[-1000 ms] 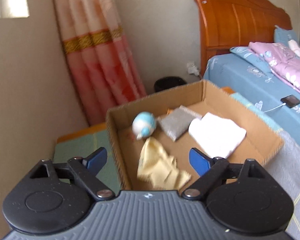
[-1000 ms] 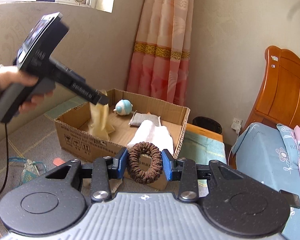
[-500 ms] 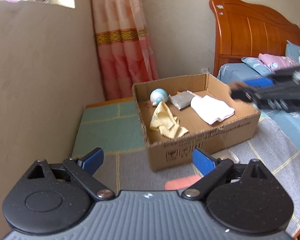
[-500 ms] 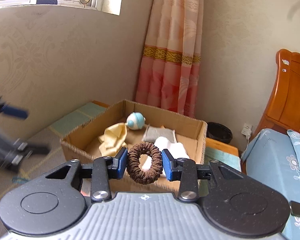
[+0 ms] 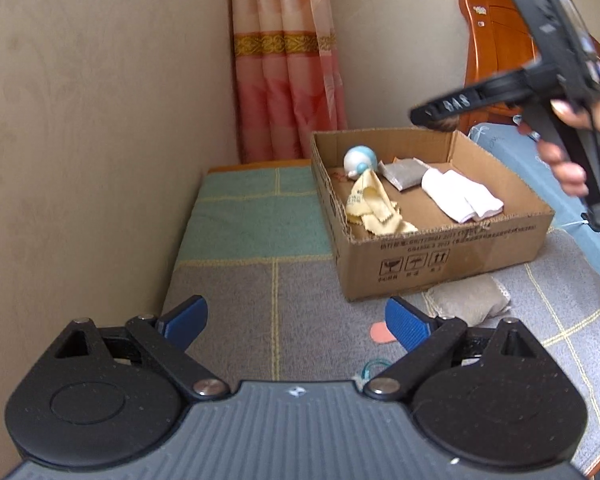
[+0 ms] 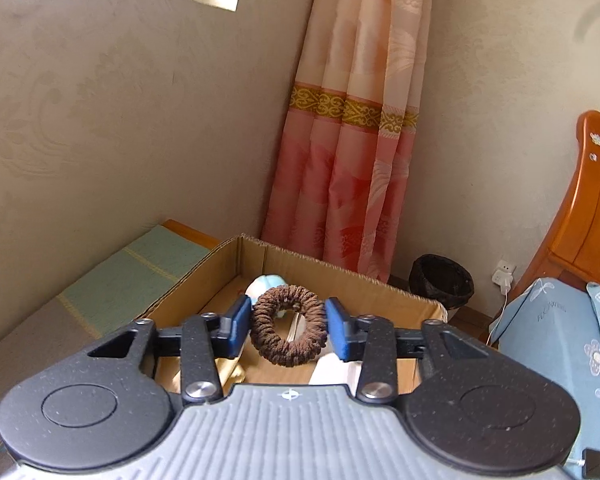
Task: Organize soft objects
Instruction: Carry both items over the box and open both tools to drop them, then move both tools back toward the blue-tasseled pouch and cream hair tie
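Observation:
An open cardboard box [image 5: 452, 246] sits on the mat and holds a yellow cloth [image 5: 374, 206], a blue-white ball toy [image 5: 360, 160], a grey pouch [image 5: 404, 171] and a folded white cloth [image 5: 462, 196]. My left gripper [image 5: 296, 322] is open and empty, low over the mat in front of the box. My right gripper [image 6: 288, 326] is shut on a brown scrunchie [image 6: 288, 331] above the box [image 6: 340, 280]. In the left wrist view the right gripper's fingers [image 5: 446, 106] hover over the box's back edge.
A grey pouch [image 5: 470, 300], a pink scrap [image 5: 382, 334] and a teal ring [image 5: 374, 368] lie on the mat in front of the box. A wall runs along the left. A curtain [image 6: 352, 140], a black bin [image 6: 440, 284] and a bed [image 6: 556, 332] stand behind.
My left gripper has pulled back from the box and dropped low over the mat, leaving the yellow cloth inside. My right gripper has carried the scrunchie forward over the box.

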`<action>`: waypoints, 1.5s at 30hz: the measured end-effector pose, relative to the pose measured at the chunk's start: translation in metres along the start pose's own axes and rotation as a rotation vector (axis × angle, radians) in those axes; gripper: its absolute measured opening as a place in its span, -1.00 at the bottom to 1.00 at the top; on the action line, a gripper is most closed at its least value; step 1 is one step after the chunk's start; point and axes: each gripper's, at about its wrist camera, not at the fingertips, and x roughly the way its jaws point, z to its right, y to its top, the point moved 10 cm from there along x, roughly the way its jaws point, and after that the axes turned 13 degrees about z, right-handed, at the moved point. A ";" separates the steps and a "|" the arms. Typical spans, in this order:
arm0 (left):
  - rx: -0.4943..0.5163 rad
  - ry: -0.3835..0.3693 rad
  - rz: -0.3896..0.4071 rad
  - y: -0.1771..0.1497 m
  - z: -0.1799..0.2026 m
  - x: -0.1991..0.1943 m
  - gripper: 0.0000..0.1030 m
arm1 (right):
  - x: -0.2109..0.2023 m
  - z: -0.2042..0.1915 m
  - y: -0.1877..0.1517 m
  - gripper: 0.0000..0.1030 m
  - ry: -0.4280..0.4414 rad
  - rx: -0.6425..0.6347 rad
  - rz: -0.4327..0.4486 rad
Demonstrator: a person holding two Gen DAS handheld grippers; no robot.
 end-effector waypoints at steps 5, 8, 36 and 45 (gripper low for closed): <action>0.008 -0.010 -0.006 -0.006 0.001 -0.003 0.86 | 0.004 0.000 -0.001 0.81 -0.006 0.068 0.000; 0.015 -0.007 -0.007 -0.006 0.002 -0.006 0.86 | -0.005 -0.001 -0.007 0.87 -0.001 0.076 -0.007; 0.056 -0.037 -0.079 -0.041 0.026 -0.028 0.86 | -0.148 -0.066 -0.151 1.00 0.128 0.072 -0.143; 0.057 -0.051 -0.099 -0.050 0.032 -0.025 0.86 | -0.165 -0.093 -0.183 1.00 0.185 0.036 -0.210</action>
